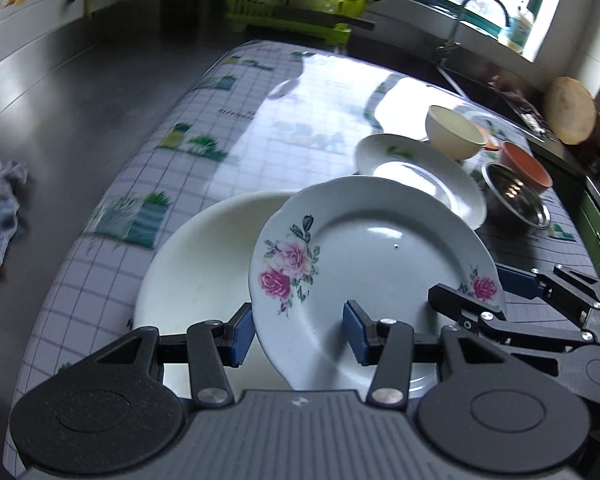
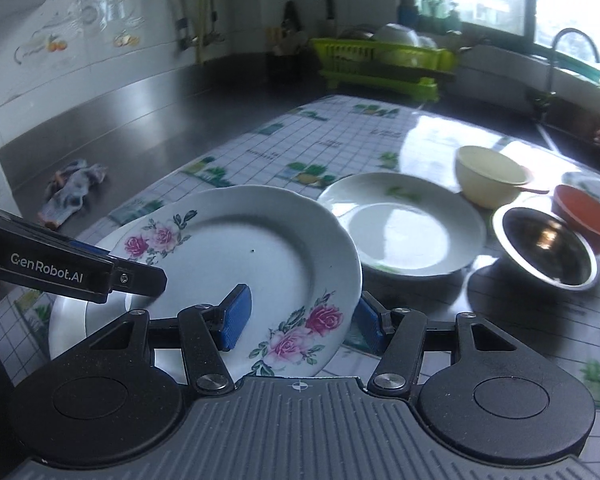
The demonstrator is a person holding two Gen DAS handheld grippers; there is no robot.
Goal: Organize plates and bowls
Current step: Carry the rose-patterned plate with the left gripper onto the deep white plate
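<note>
Two grippers share the rose plate (image 1: 372,264), tilted above a white plate (image 1: 196,280) on the table (image 1: 236,128). Left gripper (image 1: 298,334) straddles the near-left rim, its jaws part-open, contact unclear. Right gripper (image 2: 304,320) likewise straddles the right rim. Glazed china: stiff, slick, breakable, so grip squarely on the rim.

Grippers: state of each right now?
Left gripper: open, pads straddling the rose plate rim.
Right gripper: open, straddling the same plate's opposite rim.
</note>
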